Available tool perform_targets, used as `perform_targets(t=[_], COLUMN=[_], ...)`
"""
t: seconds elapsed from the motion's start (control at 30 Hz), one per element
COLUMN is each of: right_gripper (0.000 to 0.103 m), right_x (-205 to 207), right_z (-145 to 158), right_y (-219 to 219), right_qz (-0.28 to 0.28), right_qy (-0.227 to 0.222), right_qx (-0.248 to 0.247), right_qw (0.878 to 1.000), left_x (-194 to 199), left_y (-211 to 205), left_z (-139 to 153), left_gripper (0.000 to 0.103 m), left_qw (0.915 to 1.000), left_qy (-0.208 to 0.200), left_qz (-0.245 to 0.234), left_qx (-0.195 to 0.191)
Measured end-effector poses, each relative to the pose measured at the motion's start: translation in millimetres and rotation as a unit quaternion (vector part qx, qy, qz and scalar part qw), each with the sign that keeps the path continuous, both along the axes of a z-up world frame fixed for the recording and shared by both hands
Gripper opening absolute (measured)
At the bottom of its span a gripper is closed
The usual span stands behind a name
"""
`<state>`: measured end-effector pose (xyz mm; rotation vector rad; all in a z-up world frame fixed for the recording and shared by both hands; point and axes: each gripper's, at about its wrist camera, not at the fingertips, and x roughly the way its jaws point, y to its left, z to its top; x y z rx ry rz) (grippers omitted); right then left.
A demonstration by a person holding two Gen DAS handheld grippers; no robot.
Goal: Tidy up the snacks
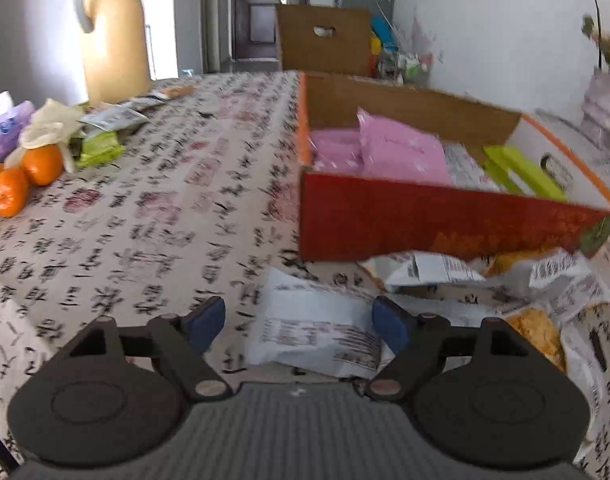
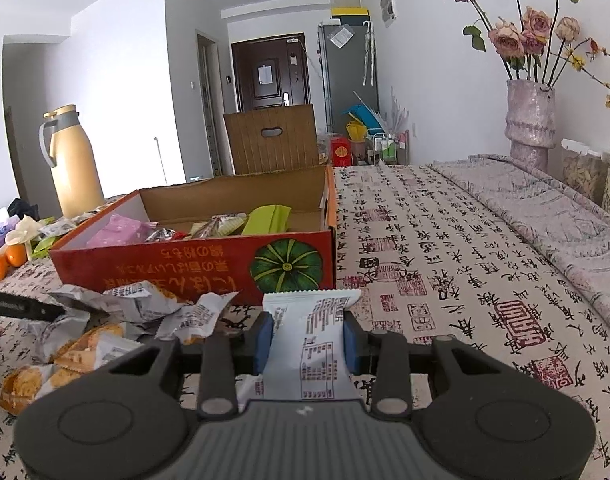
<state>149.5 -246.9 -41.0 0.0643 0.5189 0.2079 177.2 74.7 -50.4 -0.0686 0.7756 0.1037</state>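
Note:
A red cardboard box (image 1: 425, 224) (image 2: 193, 268) stands on the table and holds pink, silver and green snack packets (image 1: 401, 152). A pile of white and orange snack packets (image 1: 537, 300) (image 2: 105, 320) lies in front of it. My left gripper (image 1: 299, 322) is open, low over a white packet (image 1: 317, 328) that lies between its fingers on the cloth. My right gripper (image 2: 308, 338) is shut on a white snack packet (image 2: 313, 344), held just in front of the box's right front corner.
Oranges (image 1: 25, 180) (image 2: 5, 260), a purple tissue pack (image 1: 5, 132) and green packets (image 1: 101, 144) lie at the left. A yellow thermos (image 1: 113, 28) (image 2: 71, 160) stands behind. Flower vases (image 2: 531, 120) stand at the far right. A brown chair back (image 2: 273, 138) is beyond the table.

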Motion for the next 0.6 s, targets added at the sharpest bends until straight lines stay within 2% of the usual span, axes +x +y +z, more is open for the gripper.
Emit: perform_targets(t=[0.07,0.13,0.33,0.6], right_gripper=[0.035,0.035,0.035,0.035], right_x=[2.4,3.8,5.5,1.0], right_z=[-1.6,-3.0,-4.8,-1.7], right_y=[0.6,0.8,1.8,1.0], right_qz=[0.001,0.001,0.003,0.005], right_qy=[0.002,0.004,0.006,0.000], right_qx=[0.000,0.000,0.001,0.002], right_qw=[1.000,1.000,1.000,1.000], left_x=[1.1,-0.6,-10.1,-24.5], left_y=[-4.4,-4.8,-13.7,-12.7], left_z=[-2.6,-1.6,1.2,10.0], left_gripper=[0.081,0.068,0.045,0.041], left_qw=[0.9999,0.9999,0.9992,0.9981], left_qy=[-0.002,-0.008,-0.025,-0.050], left_qz=[-0.004,-0.010,-0.024,-0.005], left_qx=[0.010,0.007,0.021,0.036])
